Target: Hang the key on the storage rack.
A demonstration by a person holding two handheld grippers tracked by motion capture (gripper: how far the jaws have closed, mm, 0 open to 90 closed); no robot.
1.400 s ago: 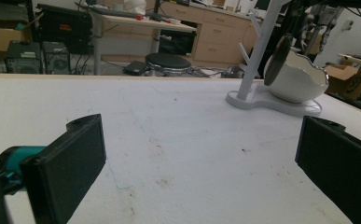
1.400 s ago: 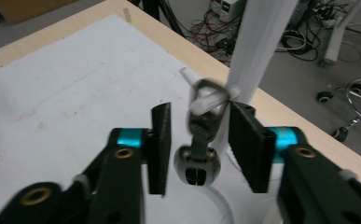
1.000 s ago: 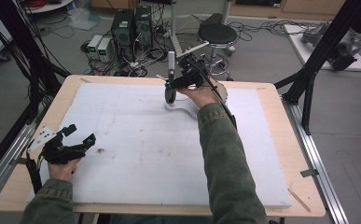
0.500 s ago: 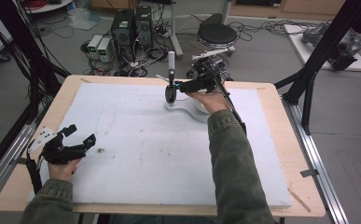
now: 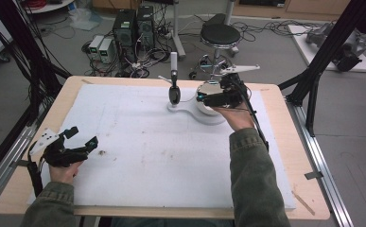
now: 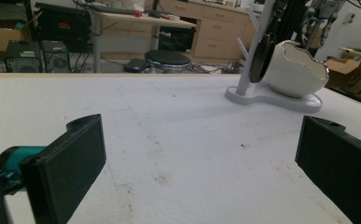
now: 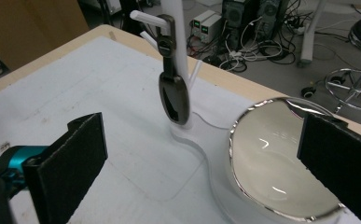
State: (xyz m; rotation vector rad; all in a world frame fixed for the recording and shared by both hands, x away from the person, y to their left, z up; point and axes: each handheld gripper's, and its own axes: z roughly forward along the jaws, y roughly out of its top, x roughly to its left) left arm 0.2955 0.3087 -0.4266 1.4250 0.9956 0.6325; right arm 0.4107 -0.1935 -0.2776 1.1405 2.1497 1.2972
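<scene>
A white peg stand (image 5: 173, 61) rises at the table's far middle. A dark key fob (image 5: 174, 93) hangs from one of its pegs. On the same base sits a white egg-shaped bowl (image 5: 209, 89) with a shiny rim. My right gripper (image 5: 203, 98) hovers over the bowl, open and holding nothing. In the right gripper view the fob (image 7: 173, 95) hangs to the left of the bowl (image 7: 276, 158), between the wide jaws. My left gripper (image 5: 82, 136) rests low near the table's left edge, open and holding nothing. In the left gripper view the stand (image 6: 249, 65) and bowl (image 6: 297, 70) are far off to the right.
A white foam sheet (image 5: 147, 156) covers most of the wooden table (image 5: 284, 142) and carries a few dark specks. Behind the far edge stand a stool (image 5: 221, 35) and computer boxes (image 5: 133, 28). Black frame posts (image 5: 322, 61) flank the table.
My right gripper has drawn away to the right from the hanging key fob and now sits over the bowl. The left gripper has not moved.
</scene>
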